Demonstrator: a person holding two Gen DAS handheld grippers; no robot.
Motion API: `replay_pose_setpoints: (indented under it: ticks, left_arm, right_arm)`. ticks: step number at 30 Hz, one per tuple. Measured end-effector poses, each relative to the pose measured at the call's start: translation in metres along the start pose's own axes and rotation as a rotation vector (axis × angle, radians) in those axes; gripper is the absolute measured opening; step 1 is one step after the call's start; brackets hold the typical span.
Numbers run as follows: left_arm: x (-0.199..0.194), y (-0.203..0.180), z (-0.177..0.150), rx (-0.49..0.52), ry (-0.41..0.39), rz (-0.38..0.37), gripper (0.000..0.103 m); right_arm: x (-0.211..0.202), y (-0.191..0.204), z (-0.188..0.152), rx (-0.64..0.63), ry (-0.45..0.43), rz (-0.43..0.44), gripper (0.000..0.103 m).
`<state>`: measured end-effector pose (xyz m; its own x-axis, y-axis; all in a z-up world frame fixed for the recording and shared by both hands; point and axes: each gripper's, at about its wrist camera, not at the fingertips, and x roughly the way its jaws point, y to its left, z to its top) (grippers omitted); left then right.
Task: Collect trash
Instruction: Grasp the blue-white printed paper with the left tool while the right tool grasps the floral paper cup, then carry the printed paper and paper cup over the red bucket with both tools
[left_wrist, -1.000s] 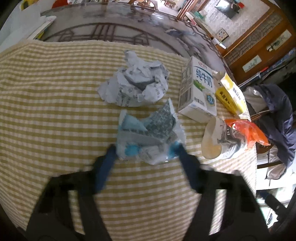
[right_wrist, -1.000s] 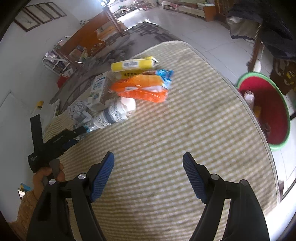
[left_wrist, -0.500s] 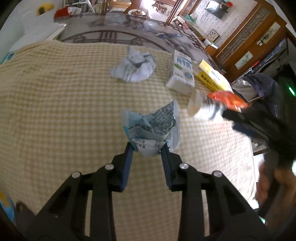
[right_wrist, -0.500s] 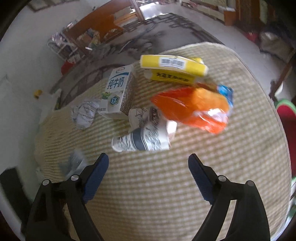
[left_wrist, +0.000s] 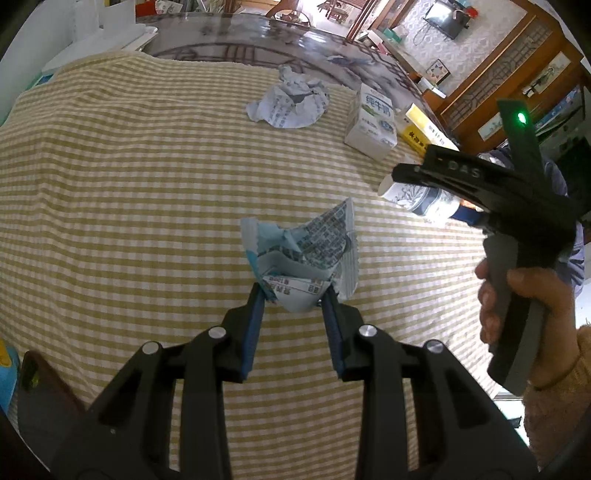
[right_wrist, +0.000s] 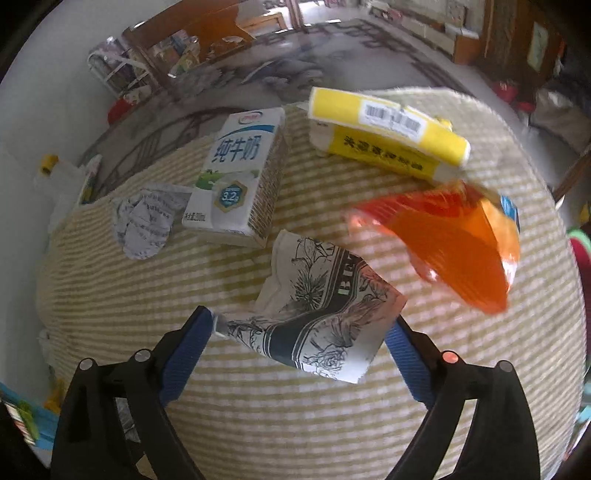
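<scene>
Pinching blue wrapper (left_wrist: 301, 254) narrow, left gripper (left_wrist: 293, 301) holds it above checked cloth (left_wrist: 129, 177) for disposal. Right gripper (right_wrist: 301, 332) wide, straddling paper cup (right_wrist: 317, 306) near centre, ready to grasp; contact unclear.

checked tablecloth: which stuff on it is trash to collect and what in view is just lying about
Trash to collect:
blue wrapper, held in the left gripper
paper cup, between the open right gripper fingers
crumpled paper
milk carton
yellow box
orange bag

Just there:
tablecloth
dark wood cabinet
</scene>
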<state>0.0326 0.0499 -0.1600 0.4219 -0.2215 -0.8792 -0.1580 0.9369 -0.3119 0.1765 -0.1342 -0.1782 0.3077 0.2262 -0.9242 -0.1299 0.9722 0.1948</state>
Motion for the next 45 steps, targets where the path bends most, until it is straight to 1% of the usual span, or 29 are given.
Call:
replay_pose_setpoints:
  ticks: [2,4,6,8,14,18,21,24,26,30,32,35,45]
  left_arm:
    - [-0.005,0.001,-0.008,0.005,0.001,0.002,0.032]
    - [-0.006,0.003,-0.012,0.007,0.002,0.007,0.035]
    - [-0.006,0.006,-0.015,0.0,0.003,0.007,0.038]
    - [-0.006,0.01,-0.017,-0.008,0.003,0.008,0.039]
    - [-0.013,0.014,-0.016,0.002,-0.013,-0.002,0.042]
    - [-0.014,0.015,-0.013,0.004,-0.009,-0.012,0.041]
    - [-0.018,0.01,-0.01,0.017,-0.026,-0.017,0.035]
    - [-0.022,0.003,-0.003,0.022,-0.049,-0.031,0.035]
    - [-0.025,-0.005,0.003,0.032,-0.064,-0.047,0.035]
    - [-0.028,-0.026,0.011,0.072,-0.086,-0.078,0.035]
    - [-0.03,-0.035,0.013,0.09,-0.097,-0.087,0.035]
    - [-0.032,-0.046,0.015,0.111,-0.11,-0.093,0.035]
    - [-0.031,-0.053,0.013,0.105,-0.11,-0.088,0.035]
  right_arm:
    - [0.004,0.001,0.0,-0.007,0.017,0.008,0.091]
    - [0.007,-0.001,-0.002,-0.009,0.028,0.023,0.086]
    - [0.005,0.001,-0.005,-0.027,0.022,0.022,0.085]
    - [-0.001,0.003,-0.01,-0.049,0.01,0.021,0.081]
    - [-0.037,-0.003,-0.027,-0.073,-0.023,0.106,0.081]
    - [-0.065,-0.008,-0.048,-0.116,-0.049,0.118,0.081]
    - [-0.086,-0.015,-0.067,-0.122,-0.097,0.092,0.082]
    - [-0.107,-0.029,-0.087,-0.05,-0.165,0.063,0.082]
    - [-0.115,-0.037,-0.094,-0.004,-0.188,0.053,0.082]
    - [-0.127,-0.05,-0.092,0.006,-0.226,0.001,0.082]
    - [-0.13,-0.056,-0.09,0.029,-0.237,0.004,0.082]
    - [-0.129,-0.063,-0.092,0.043,-0.23,0.001,0.082]
    - [-0.135,-0.075,-0.095,0.048,-0.238,-0.001,0.082]
